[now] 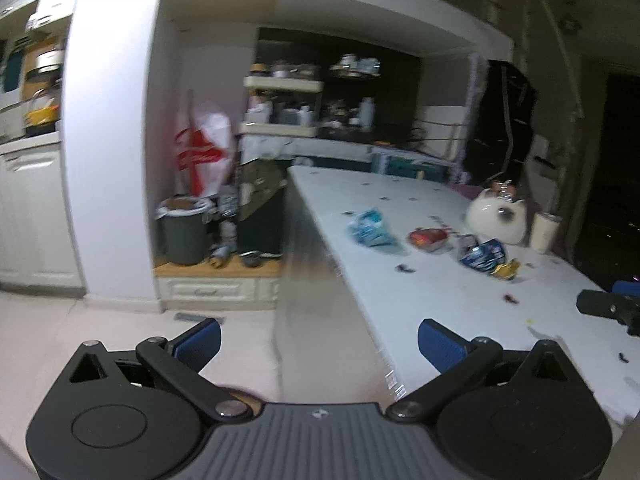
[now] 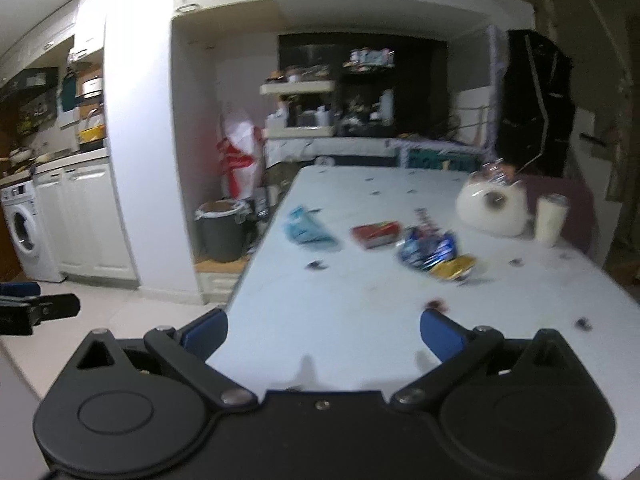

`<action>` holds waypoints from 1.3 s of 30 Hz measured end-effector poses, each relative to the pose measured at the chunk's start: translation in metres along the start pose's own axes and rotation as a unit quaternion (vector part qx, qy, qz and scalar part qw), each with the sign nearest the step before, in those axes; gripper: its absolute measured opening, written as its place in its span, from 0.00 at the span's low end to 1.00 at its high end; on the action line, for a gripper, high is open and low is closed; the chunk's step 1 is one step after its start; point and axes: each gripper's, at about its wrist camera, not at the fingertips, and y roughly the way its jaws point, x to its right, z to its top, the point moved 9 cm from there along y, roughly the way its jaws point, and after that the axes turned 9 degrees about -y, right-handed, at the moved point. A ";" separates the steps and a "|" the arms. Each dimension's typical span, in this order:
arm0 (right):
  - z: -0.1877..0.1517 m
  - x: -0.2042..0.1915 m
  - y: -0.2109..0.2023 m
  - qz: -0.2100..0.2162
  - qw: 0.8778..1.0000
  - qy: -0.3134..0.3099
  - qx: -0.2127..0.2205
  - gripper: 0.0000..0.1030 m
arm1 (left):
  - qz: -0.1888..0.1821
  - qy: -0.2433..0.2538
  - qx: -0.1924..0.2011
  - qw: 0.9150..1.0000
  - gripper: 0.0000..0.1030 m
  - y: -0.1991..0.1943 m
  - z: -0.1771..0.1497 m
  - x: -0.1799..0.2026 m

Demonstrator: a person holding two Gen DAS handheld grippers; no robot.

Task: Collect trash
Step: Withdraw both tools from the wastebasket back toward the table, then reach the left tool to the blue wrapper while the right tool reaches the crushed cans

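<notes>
Lying blurred on table (image 2: 360, 320): wrappers (image 2: 430, 250), print unreadable.

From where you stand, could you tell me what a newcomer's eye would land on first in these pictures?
Most striking is the litter on the white table: a light blue wrapper, a red packet, then a dark blue wrapper touching a yellow one. Behind them stands a white roll of paper. Off the table's far left corner, a grey bin waits on the floor ledge beside a red-and-white bag.
</notes>
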 end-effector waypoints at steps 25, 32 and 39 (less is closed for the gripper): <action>-0.016 0.198 0.236 -0.064 0.968 0.234 -0.058 0.86 | -0.061 0.007 -0.008 0.998 1.00 0.163 0.062 0.072; -0.044 0.207 0.259 -0.056 0.963 0.256 -0.063 0.70 | -0.066 0.015 -0.005 0.998 1.00 0.221 0.072 0.079; -0.049 0.209 0.261 -0.027 0.961 0.271 -0.058 0.63 | -0.059 0.009 -0.040 0.997 1.00 0.296 0.071 0.090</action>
